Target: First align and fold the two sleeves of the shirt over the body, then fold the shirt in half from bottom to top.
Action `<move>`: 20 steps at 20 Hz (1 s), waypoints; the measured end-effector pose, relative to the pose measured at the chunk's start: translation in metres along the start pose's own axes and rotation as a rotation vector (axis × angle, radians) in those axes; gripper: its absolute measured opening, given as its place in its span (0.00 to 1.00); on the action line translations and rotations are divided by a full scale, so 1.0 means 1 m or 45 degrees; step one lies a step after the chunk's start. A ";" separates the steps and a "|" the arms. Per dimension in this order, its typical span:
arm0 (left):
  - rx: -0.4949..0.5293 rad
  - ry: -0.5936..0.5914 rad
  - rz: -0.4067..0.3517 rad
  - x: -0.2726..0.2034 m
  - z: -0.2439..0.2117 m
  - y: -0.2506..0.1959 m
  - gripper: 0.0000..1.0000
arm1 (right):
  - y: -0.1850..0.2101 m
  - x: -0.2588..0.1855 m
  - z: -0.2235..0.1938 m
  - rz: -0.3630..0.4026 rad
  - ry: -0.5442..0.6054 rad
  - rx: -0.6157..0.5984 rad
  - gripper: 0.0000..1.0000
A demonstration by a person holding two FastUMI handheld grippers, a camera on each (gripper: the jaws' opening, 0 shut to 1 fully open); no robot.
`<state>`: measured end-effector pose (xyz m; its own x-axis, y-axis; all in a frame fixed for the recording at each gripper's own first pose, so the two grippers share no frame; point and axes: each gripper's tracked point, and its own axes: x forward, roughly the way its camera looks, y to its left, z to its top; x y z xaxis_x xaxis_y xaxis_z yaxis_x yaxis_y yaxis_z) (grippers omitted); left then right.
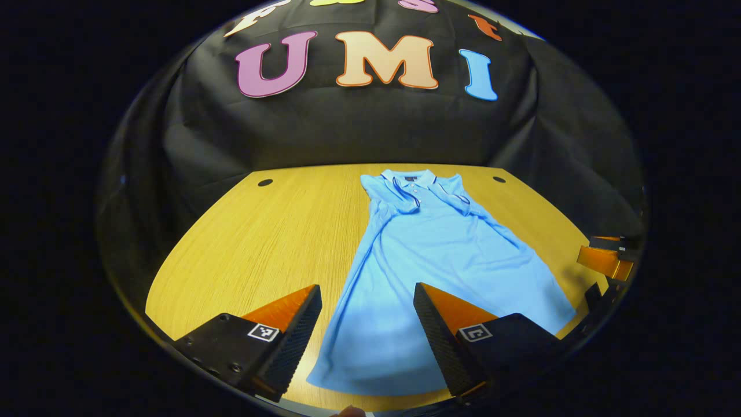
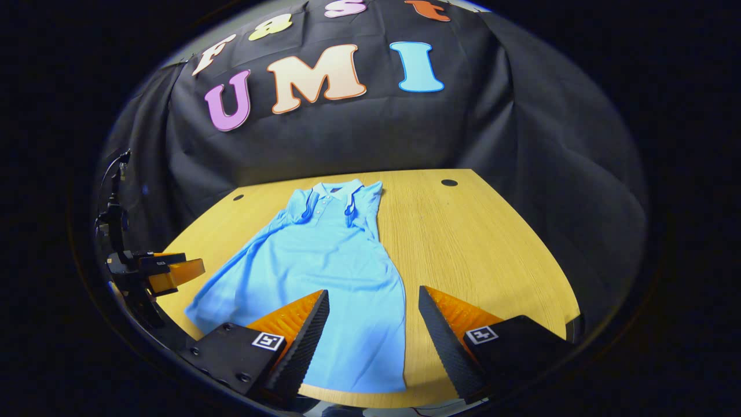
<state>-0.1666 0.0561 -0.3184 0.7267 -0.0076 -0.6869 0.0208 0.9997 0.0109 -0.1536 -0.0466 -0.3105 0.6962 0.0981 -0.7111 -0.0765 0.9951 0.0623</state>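
A light blue polo shirt [image 1: 440, 260] of smooth knit lies flat on the wood-grain surface [image 1: 272, 237], collar toward the far edge, both short sleeves folded in over the body, giving a long flared shape. The left claw [image 1: 367, 324] hovers spread above the hem's left corner; the right claw [image 2: 373, 330] hovers spread above the hem's right corner. Neither touches the cloth.

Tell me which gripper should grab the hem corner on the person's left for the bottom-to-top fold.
Left: the left gripper, open, frames that corner of the shirt; the right gripper hangs over the other corner.
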 end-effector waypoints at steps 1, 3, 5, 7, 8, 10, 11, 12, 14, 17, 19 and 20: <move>0.006 0.019 -0.002 -0.003 -0.010 0.000 0.96 | 0.003 -0.003 -0.008 0.003 0.016 -0.011 0.98; 0.026 0.071 -0.006 -0.010 -0.032 0.000 0.96 | 0.008 -0.006 -0.026 0.009 0.049 -0.026 0.98; 0.037 0.108 -0.008 -0.015 -0.050 -0.002 0.96 | 0.010 -0.007 -0.039 0.007 0.078 -0.042 0.98; 0.054 0.138 -0.009 -0.018 -0.067 -0.002 0.96 | 0.010 -0.010 -0.054 0.001 0.106 -0.058 0.98; 0.061 0.146 -0.008 -0.018 -0.074 0.000 0.96 | 0.010 -0.010 -0.059 -0.004 0.119 -0.067 0.98; 0.070 0.175 -0.003 -0.021 -0.087 0.003 0.96 | 0.011 -0.011 -0.073 -0.010 0.148 -0.077 0.98; 0.070 0.186 0.004 -0.020 -0.090 0.004 0.96 | 0.010 -0.011 -0.079 -0.015 0.163 -0.080 0.98; 0.068 0.193 0.011 -0.018 -0.092 0.005 0.97 | 0.011 -0.011 -0.086 -0.016 0.181 -0.083 0.98; 0.059 0.226 0.009 -0.020 -0.103 0.006 0.96 | 0.012 -0.011 -0.098 -0.019 0.212 -0.094 0.98; 0.047 0.189 -0.012 -0.021 -0.101 0.001 0.96 | 0.013 -0.008 -0.114 -0.034 0.258 -0.113 0.98; 0.049 0.200 -0.030 -0.022 -0.104 0.000 0.97 | 0.013 -0.008 -0.120 -0.046 0.283 -0.110 0.98; 0.054 0.192 -0.040 -0.021 -0.102 0.000 0.98 | 0.014 -0.007 -0.119 -0.052 0.277 -0.091 0.94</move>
<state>-0.2524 0.0581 -0.3780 0.6137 -0.0326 -0.7888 0.0732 0.9972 0.0158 -0.2441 -0.0349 -0.3876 0.5304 0.0452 -0.8466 -0.1070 0.9942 -0.0140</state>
